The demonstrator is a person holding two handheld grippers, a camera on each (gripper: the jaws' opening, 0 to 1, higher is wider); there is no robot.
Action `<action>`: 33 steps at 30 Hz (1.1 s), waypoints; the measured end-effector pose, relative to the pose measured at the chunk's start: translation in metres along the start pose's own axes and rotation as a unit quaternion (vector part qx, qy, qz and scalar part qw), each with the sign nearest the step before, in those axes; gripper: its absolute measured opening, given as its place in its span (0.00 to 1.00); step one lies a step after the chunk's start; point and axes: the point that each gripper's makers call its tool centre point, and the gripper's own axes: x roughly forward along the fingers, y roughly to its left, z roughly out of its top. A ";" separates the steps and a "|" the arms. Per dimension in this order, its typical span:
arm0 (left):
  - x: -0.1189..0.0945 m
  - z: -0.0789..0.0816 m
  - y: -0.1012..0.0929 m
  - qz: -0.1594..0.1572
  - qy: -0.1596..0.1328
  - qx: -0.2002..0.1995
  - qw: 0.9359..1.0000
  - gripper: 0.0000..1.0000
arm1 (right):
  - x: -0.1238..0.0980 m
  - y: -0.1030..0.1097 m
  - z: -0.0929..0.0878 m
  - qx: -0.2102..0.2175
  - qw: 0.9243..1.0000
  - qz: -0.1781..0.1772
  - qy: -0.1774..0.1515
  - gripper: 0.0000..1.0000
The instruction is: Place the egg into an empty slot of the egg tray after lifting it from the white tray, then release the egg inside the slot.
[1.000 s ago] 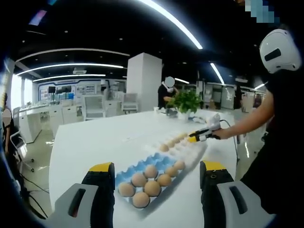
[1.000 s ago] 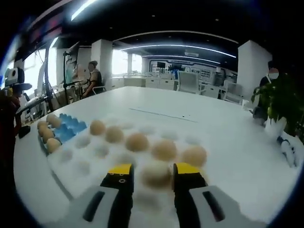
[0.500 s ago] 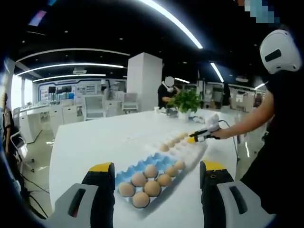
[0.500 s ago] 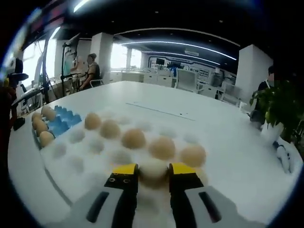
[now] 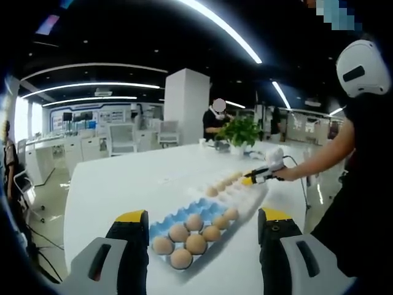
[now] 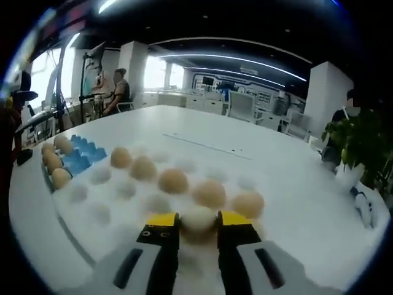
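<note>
Egg [image 6: 198,219] sits in a cup of the white tray [image 6: 116,203], front row, between the yellow-tipped jaws of the right gripper [image 6: 198,224], which are drawn in against its two sides; firm pinch or light contact, cannot tell. Judged light, rigid, smooth and brittle: hold across the widest part, minimal squeeze. Beyond it, a row of brown eggs [image 6: 174,180] in the same tray. Blue egg tray [image 5: 184,236] lies end to end with the white tray, partly filled, open slots remaining. Left gripper [image 5: 202,236] hangs spread and empty, near the blue tray.
</note>
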 end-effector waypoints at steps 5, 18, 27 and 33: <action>0.000 -0.002 0.000 0.000 0.002 -0.001 1.000 0.73 | -0.006 -0.002 0.013 -0.004 1.000 -0.005 -0.016 0.23; 0.002 -0.001 0.001 -0.004 -0.001 -0.001 1.000 0.73 | -0.009 0.021 0.029 0.003 0.999 0.019 -0.030 0.23; 0.001 0.000 0.001 -0.005 -0.002 -0.001 1.000 0.73 | -0.003 0.059 0.045 -0.009 0.997 0.057 -0.044 0.23; 0.001 0.001 0.002 -0.005 -0.003 0.000 1.000 0.73 | 0.002 0.082 0.056 -0.013 0.995 0.081 -0.052 0.23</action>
